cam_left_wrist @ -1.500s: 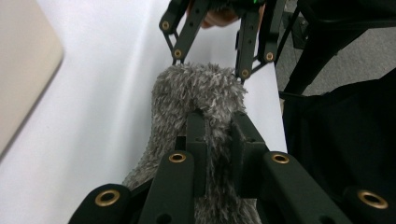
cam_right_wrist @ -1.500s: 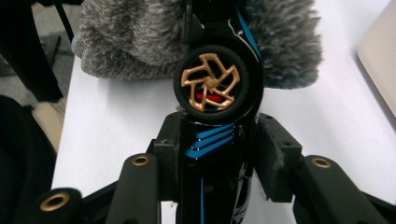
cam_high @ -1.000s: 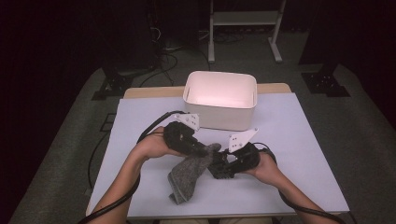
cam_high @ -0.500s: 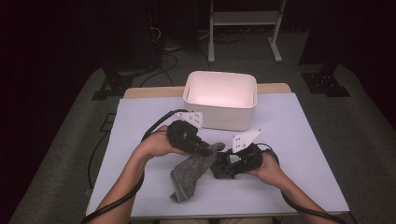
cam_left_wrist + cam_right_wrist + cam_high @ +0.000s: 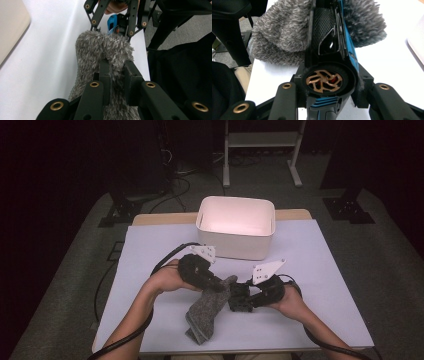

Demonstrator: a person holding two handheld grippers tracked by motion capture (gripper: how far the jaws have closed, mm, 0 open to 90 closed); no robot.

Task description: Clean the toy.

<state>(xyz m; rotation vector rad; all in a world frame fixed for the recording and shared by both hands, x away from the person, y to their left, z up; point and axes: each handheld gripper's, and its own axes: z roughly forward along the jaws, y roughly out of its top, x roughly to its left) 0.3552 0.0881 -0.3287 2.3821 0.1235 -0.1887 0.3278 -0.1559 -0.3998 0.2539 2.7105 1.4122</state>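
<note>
A grey fuzzy cloth (image 5: 204, 314) lies on the white table, its upper end raised. My left gripper (image 5: 220, 286) is shut on that upper end; the left gripper view shows the pile bulging around the closed jaws (image 5: 117, 71). My right gripper (image 5: 241, 299) is shut on a black and blue hand-held device (image 5: 329, 50) with a copper-coloured round part at its rear. The device's front end presses into the grey cloth (image 5: 284, 32). The right gripper (image 5: 115, 15) and the blue device (image 5: 112, 23) sit just beyond the cloth (image 5: 100, 47) in the left gripper view.
A white rectangular bin (image 5: 235, 226) stands at the back middle of the table (image 5: 320, 265), close behind the grippers. A cable (image 5: 165, 262) trails off the table's left side from the left gripper. A dark floor and a stand's legs lie beyond the table.
Both hands have barely shifted. The cloth's upper end sits slightly higher, against the device in the right gripper.
</note>
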